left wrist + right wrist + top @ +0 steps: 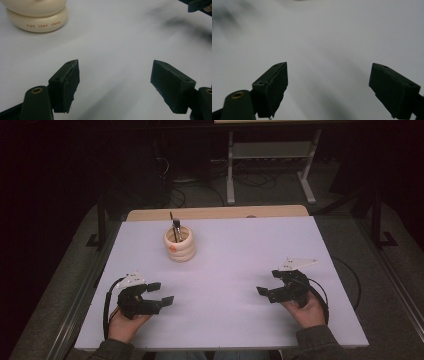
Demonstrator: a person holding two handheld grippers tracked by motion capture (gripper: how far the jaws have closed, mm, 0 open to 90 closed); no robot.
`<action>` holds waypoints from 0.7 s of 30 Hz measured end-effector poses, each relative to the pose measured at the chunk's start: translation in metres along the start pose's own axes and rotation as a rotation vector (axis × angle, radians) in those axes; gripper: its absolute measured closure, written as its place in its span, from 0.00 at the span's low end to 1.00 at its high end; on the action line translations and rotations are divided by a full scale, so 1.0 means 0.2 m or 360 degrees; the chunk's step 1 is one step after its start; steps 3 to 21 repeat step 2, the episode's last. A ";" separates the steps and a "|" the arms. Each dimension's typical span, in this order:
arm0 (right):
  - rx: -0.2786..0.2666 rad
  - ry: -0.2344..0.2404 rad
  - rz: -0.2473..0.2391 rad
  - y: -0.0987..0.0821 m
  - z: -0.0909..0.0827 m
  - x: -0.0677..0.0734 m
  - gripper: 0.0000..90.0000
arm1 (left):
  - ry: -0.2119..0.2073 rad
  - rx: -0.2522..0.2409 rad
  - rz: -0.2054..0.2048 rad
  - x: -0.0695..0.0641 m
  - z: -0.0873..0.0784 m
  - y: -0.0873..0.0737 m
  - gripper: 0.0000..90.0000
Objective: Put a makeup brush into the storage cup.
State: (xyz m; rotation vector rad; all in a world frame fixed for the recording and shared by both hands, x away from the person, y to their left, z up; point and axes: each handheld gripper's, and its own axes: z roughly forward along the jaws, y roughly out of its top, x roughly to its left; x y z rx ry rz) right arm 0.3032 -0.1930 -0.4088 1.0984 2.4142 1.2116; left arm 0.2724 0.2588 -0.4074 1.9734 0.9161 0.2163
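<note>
Dark floor surrounds a pale tabletop (240, 255), with cables and a grey metal frame (270, 155) on the floor beyond its far edge. Toward the far left of the tabletop stands a cream ribbed cup (180, 245) holding a dark tool (176, 227), perhaps a brush; the high view is too coarse to be sure.

From above, the left gripper (165, 293) sits near the front left, held in a hand (127, 322), its jaws spread and aimed toward the middle. The right gripper (267, 282) is near the front right in the other hand (305, 312), jaws likewise apart and aimed inward. Both are well apart from the cup and from each other.

The left gripper view (115, 85) adds what the high view cannot: reddish lettering on the cup's (37, 15) base, and bare surface between the spread jaws. The right gripper view (328, 90) shows wide-open jaws over blank tabletop (324, 37).
</note>
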 end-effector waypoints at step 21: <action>0.0003 0.0000 -0.0005 0.00 0.00 0.00 0.16 | -0.0001 0.0002 0.0007 0.00 0.00 0.00 0.25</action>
